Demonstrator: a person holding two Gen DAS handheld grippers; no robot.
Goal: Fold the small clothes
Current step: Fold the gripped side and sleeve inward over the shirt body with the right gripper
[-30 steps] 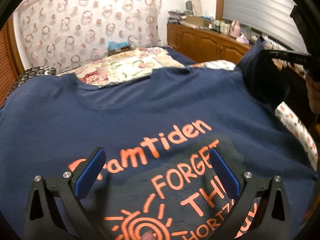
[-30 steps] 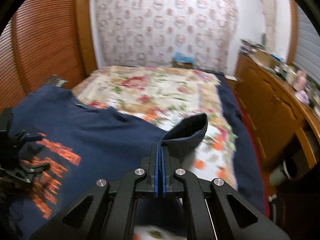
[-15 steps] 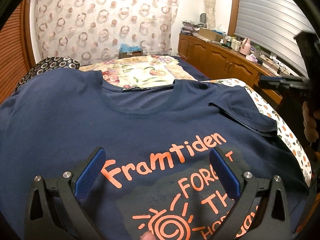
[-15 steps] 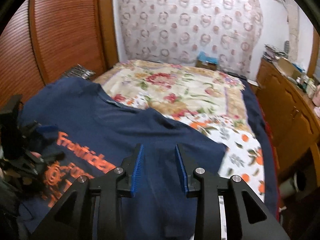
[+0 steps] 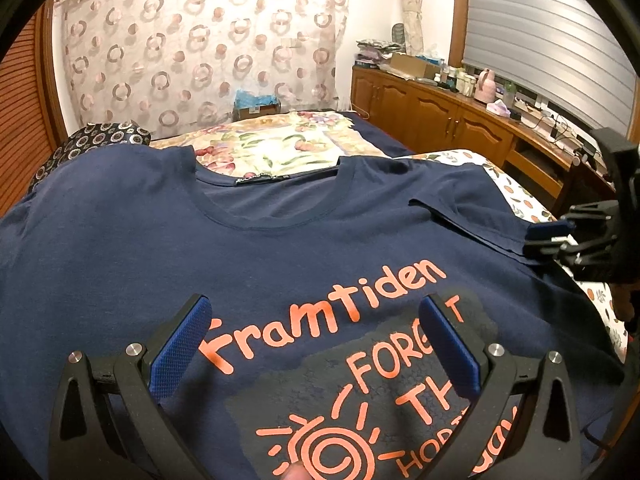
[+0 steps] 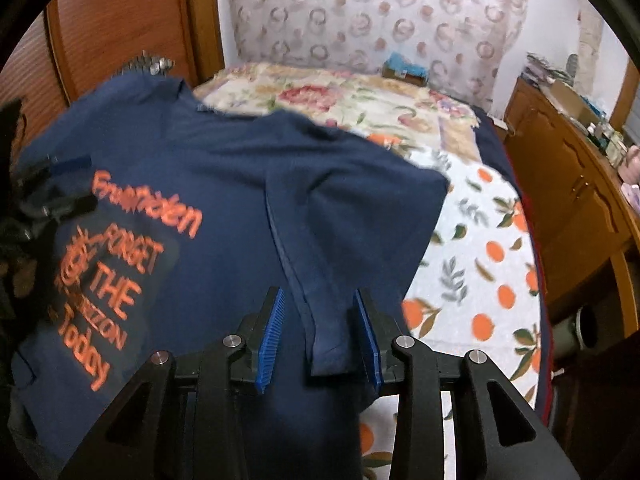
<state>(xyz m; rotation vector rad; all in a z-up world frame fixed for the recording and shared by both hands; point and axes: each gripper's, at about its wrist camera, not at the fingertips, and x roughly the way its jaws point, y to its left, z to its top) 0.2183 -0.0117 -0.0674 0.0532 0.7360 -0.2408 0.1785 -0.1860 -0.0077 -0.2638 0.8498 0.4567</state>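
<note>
- On the floral bedspread (image 5: pixel 280 148): navy T-shirt (image 5: pixel 248 240) print-up, collar toward curtain (image 5: pixel 200 48), long axis running away.
- Left gripper (image 5: pixel 316 344): spread wide above print, empty.
- Right gripper (image 6: pixel 320 332): opening, folded sleeve (image 6: pixel 324 320) loose between pads.

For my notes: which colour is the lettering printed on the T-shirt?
Orange lettering on the navy T-shirt; the left wrist view shows it sharpest.

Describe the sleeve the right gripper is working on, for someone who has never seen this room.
On the floral bedspread lies a navy T-shirt with orange lettering. Its sleeve is folded inward over the chest, between the opening right gripper; the stitched hem marks it.
</note>
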